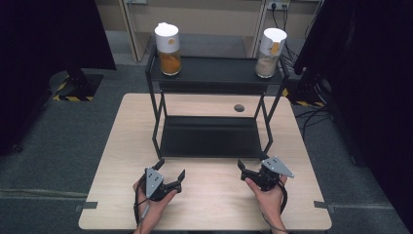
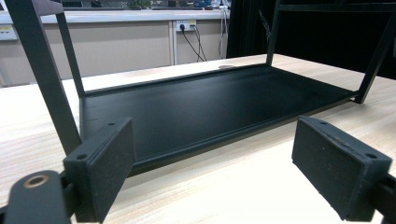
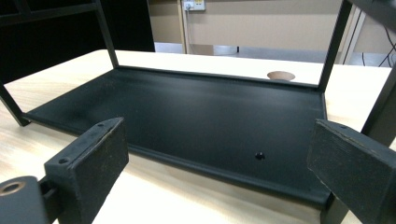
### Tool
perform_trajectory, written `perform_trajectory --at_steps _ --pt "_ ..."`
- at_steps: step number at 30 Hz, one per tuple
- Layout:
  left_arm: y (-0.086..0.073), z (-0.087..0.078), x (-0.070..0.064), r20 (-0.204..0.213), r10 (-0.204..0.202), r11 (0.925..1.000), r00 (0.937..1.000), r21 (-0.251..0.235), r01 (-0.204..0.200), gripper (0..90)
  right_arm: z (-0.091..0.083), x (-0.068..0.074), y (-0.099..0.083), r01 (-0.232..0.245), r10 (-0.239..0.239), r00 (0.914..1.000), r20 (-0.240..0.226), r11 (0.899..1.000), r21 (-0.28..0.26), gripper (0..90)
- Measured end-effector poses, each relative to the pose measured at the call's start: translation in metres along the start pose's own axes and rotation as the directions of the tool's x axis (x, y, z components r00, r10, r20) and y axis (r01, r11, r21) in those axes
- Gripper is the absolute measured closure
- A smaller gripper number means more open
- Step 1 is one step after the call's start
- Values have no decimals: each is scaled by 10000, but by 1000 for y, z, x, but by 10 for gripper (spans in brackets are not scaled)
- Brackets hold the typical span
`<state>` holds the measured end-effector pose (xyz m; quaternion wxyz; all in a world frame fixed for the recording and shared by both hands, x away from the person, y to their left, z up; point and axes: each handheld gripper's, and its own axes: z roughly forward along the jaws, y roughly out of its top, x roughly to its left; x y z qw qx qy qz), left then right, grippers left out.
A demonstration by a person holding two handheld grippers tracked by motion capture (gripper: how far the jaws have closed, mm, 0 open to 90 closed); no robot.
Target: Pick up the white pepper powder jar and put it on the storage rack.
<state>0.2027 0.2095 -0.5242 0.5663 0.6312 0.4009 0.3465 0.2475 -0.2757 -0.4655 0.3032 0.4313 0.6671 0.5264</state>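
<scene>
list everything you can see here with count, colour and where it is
table: 1, light wood, centre of the high view
round hole: 1, grey, in the table top behind the rack
rack: 1, black metal, two shelves, standing on the table
jar of orange powder: 1, white top, left end of the rack's upper shelf
jar of pale powder: 1, white top, right end of the upper shelf
lower shelf: 1, black, bare
floor: grey, around the table
left claw: 1, black with grey plate, open, on the table before the rack's left front
right claw: 1, black with grey plate, open, before the rack's right front
hands: 2, holding the claws
</scene>
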Motion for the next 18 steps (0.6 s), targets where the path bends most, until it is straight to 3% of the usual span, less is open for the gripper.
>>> perform_trajectory --at_steps 18 --pt "0 0 -1 -5 18 10000 10000 14 -18 132 -1 1 -23 -72 71 10000 16 9999 145 59"
